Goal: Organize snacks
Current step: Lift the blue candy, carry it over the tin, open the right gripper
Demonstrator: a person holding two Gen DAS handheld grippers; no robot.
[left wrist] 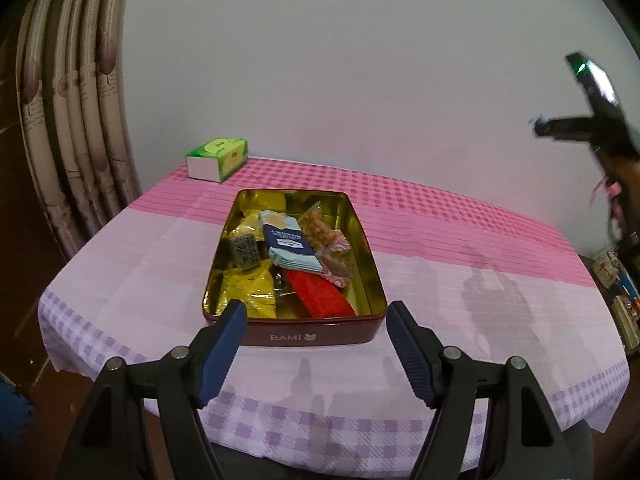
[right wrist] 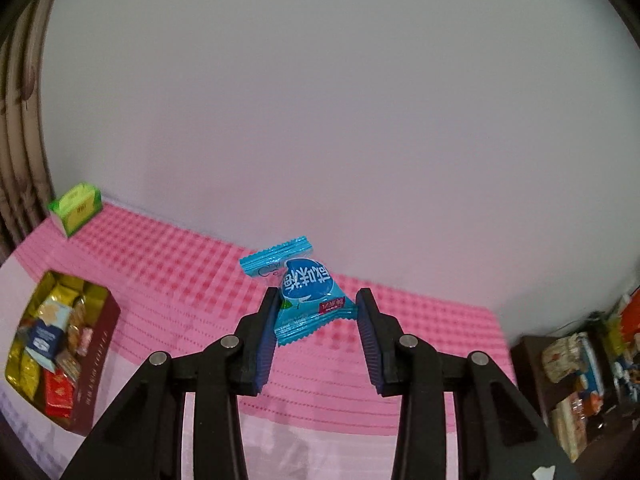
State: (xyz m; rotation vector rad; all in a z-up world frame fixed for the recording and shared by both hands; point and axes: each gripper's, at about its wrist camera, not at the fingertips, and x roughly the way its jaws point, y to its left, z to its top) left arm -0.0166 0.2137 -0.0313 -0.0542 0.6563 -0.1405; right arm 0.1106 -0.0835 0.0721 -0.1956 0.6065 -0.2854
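Left gripper (left wrist: 316, 316) sat nearest the lens, jaws wide with nothing between them, just short of the near wall of the red tin (left wrist: 312, 334). Tin stood lidless mid-table on the pink checked tablecloth (left wrist: 460, 248), marked BAMI on the front. Inside, left to right: gold foil packs (left wrist: 250, 294) with a small grey block (left wrist: 245, 251) on top, a blue-and-navy packet (left wrist: 288, 246) across the middle, a red packet (left wrist: 320, 294) at the near edge, and clear-wrapped snacks (left wrist: 328, 240) along the right side. Green tissue box (left wrist: 217, 159) was at the far left corner of the table. Right gripper (right wrist: 318, 306) was up off the table, well right of the tin, jaws drawn narrow and pinching a blue candy packet (right wrist: 304, 292), which hung tilted in the air over the pink cloth.
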